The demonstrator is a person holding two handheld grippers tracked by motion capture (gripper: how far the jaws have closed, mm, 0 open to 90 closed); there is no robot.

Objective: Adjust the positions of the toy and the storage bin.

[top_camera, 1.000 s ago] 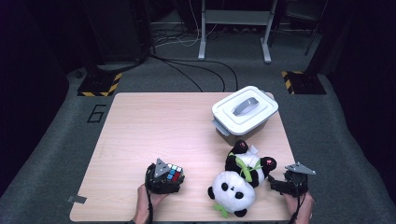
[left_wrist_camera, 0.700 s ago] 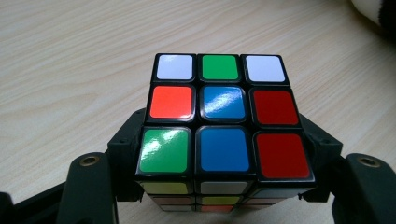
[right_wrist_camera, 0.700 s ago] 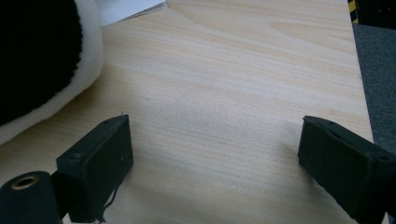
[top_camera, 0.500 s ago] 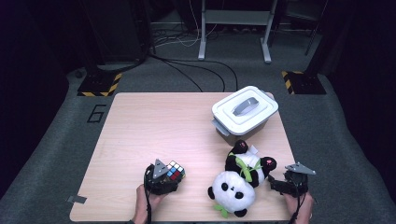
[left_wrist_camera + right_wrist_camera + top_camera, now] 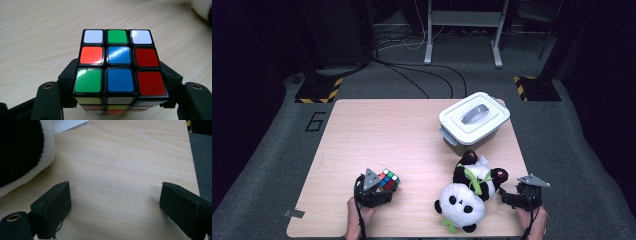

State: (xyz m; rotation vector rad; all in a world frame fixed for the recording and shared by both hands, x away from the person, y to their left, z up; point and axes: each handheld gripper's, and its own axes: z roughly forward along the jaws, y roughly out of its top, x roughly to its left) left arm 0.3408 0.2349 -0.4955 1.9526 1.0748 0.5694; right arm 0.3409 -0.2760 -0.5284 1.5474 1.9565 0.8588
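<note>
A scrambled colour cube (image 5: pixel 388 180) sits between the jaws of my left gripper (image 5: pixel 382 189) near the table's front left. In the left gripper view the cube (image 5: pixel 120 62) is pressed on both sides by the black jaws, and my left gripper (image 5: pixel 120 86) is shut on it after its jaws have just been closing. A plush panda (image 5: pixel 467 192) lies at the front right. Just right of it, my right gripper (image 5: pixel 512 197) rests open. In the right gripper view its jaws (image 5: pixel 117 207) stand wide over bare wood, with the panda (image 5: pixel 20 152) at the upper left.
A white lidded box (image 5: pixel 474 120) with a grey handle stands at the back right of the wooden table (image 5: pixel 377 130). The table's right edge (image 5: pixel 193 162) runs close beside my right gripper. Dark floor, cables and stands surround the table.
My left gripper has closed on the cube and shifted slightly with it, a little left and away from the front edge. The right gripper and the panda have stayed put.
</note>
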